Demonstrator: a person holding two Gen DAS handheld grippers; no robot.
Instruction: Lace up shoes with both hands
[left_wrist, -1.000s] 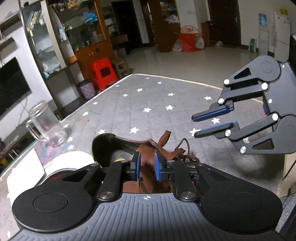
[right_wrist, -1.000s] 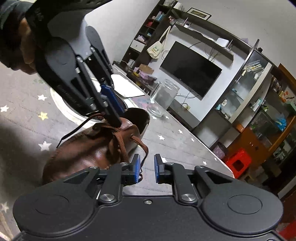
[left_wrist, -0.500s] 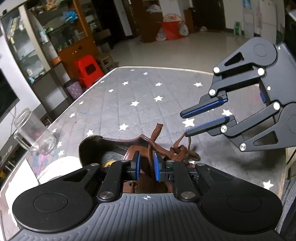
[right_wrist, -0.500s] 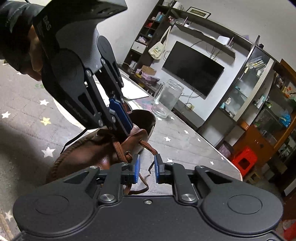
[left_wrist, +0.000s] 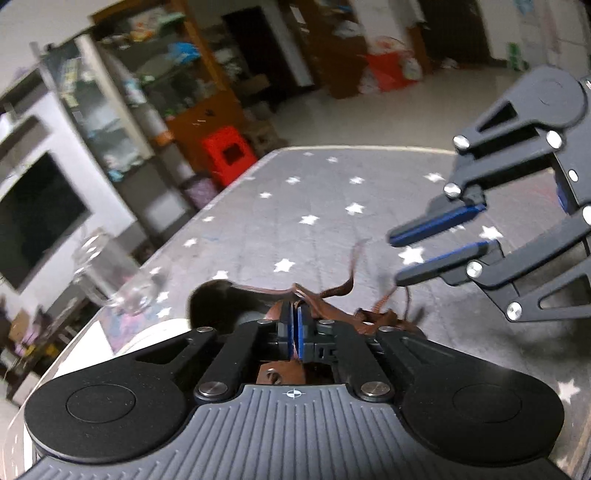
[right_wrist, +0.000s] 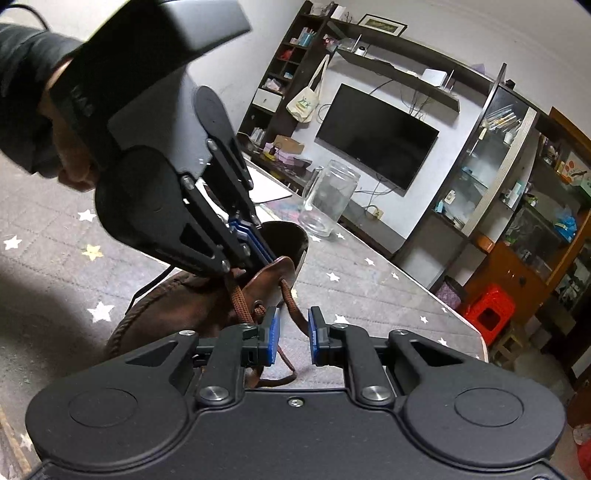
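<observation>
Two grippers: left gripper (left_wrist: 294, 325) clenched on shoe (right_wrist: 207, 291) tongue, right gripper (right_wrist: 293, 334) released w/ lace (right_wrist: 290, 306) between pads. Lettering on left body unreadable. TV (right_wrist: 375, 134) sharp only in right view.

We see dim, flat indoor light. The left wrist view is smeared by motion blur, the glass jar (left_wrist: 110, 273) ghosted; the right wrist view is sharper. Fisheye bending curves both edges.

Far side, 12 o'clock: bare grey star-print tablecloth (left_wrist: 317, 192), open passage.
Left, 10 o'clock: clear glass handled jar (left_wrist: 110, 273) blocks.
Centre: brown leather shoe (right_wrist: 207, 291), loose brown laces (right_wrist: 291, 314) crowding the gap.
</observation>
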